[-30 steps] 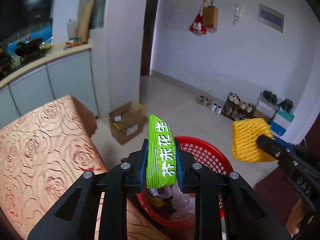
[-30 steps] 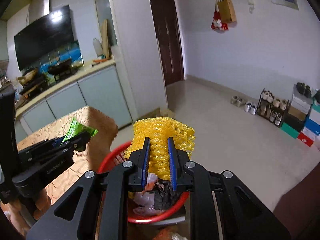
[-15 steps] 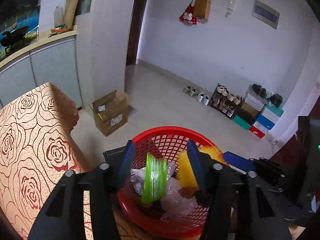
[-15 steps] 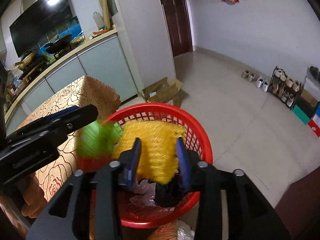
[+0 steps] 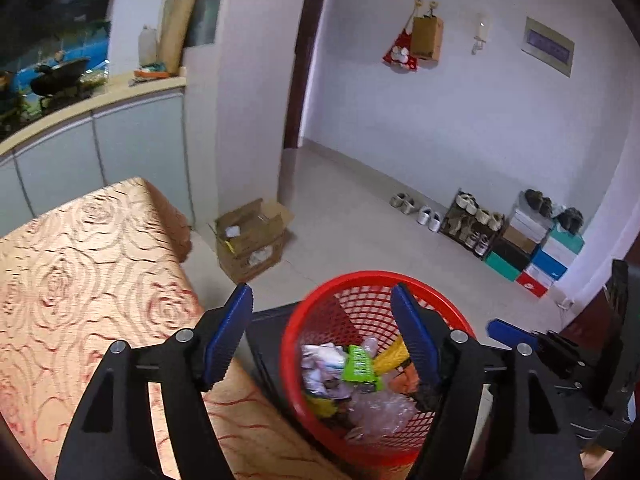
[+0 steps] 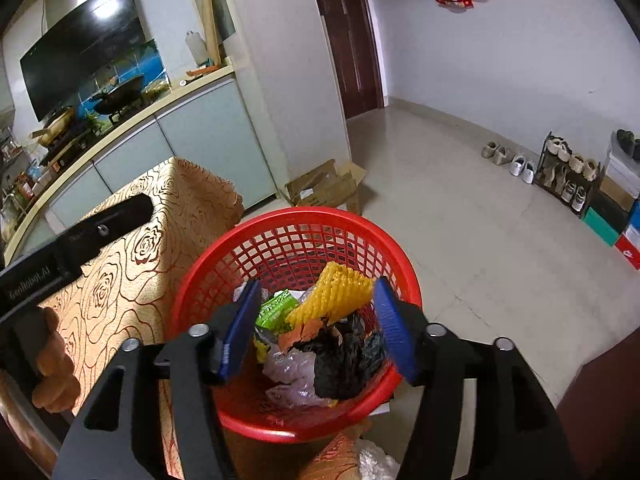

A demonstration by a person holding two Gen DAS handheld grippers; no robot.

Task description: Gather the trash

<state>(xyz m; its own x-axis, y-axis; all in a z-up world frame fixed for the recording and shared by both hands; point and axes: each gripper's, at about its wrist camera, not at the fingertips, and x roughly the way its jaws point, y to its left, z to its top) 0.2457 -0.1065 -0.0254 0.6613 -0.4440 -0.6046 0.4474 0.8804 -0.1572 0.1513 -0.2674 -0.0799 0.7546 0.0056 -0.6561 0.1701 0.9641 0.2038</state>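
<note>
Trash already fills the red plastic mesh basket (image 5: 372, 364) in the left wrist view: the green snack packet (image 5: 359, 365) lies at its centre, among clear plastic. The left claw (image 5: 322, 334) has just been opening and hangs empty, jaws wide; its right-hand jaw sits inside the rim at three o'clock, so a careless pull-back could hook the basket and tip it.

In the right wrist view, the yellow foam netting sleeve (image 6: 334, 295) leans toward one o'clock. The right claw (image 6: 316, 326), likewise just opening and empty, could snag it. The rose-patterned desk (image 6: 132, 260) lies at nine o'clock.
</note>
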